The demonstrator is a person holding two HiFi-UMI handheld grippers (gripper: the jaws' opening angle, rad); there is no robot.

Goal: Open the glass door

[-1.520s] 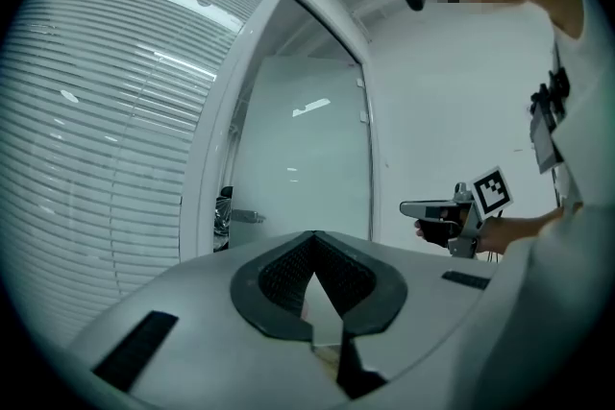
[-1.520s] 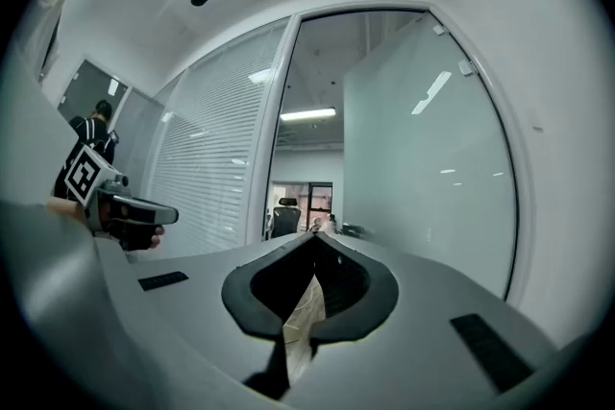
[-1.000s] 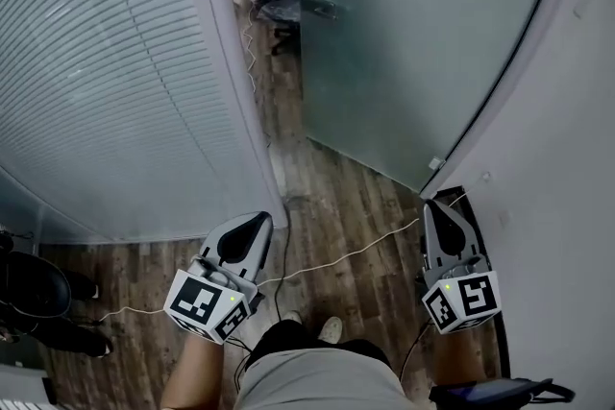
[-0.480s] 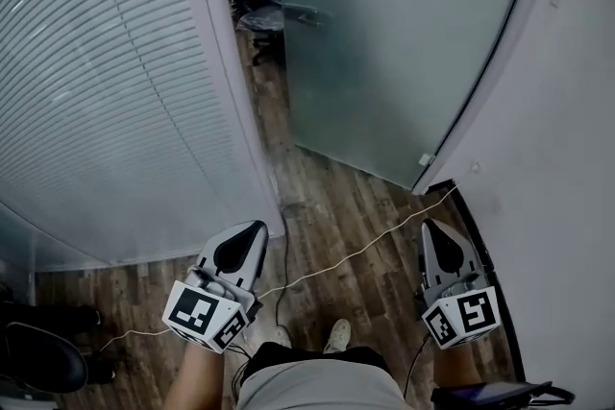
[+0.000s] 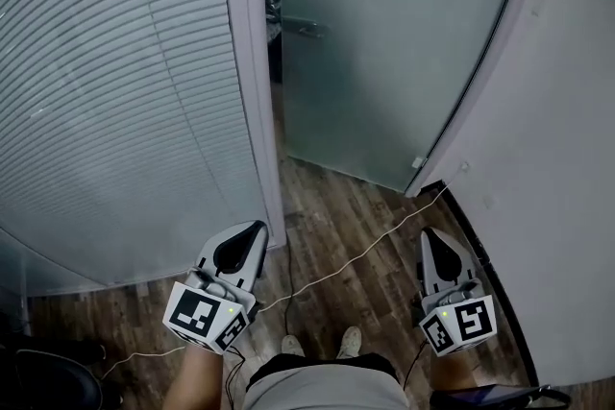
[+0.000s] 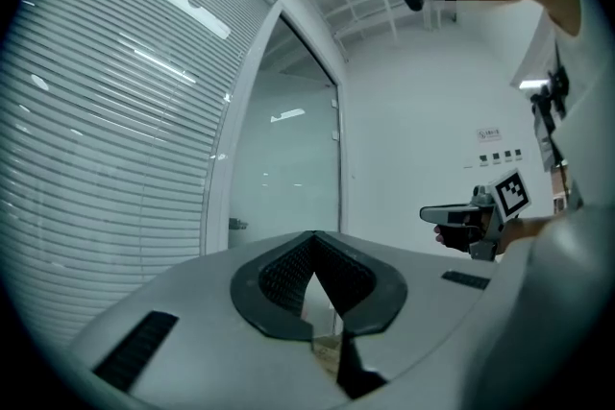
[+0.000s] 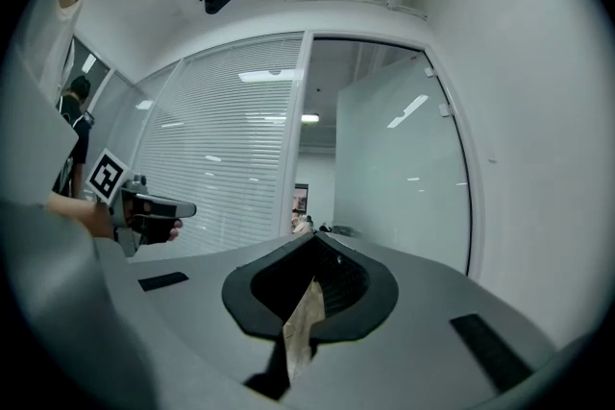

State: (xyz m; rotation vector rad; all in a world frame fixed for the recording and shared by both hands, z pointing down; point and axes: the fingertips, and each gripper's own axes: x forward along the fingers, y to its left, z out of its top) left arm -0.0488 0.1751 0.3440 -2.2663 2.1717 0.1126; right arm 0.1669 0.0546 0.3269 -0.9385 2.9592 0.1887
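My left claw [image 5: 258, 228] and right claw [image 5: 429, 235] have come closer to the doorway, and I hold them level, pointing forward, jaws together on nothing, the glass door [image 5: 384, 53] ajar ahead.

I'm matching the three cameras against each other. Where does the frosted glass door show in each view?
Head view: the frosted glass door fills the upper centre.
Left gripper view: centre left, a tall pale pane.
Right gripper view: right of centre.
Shared landmark: the white door post, standing between the slatted blinds and the door's left edge in all three views.
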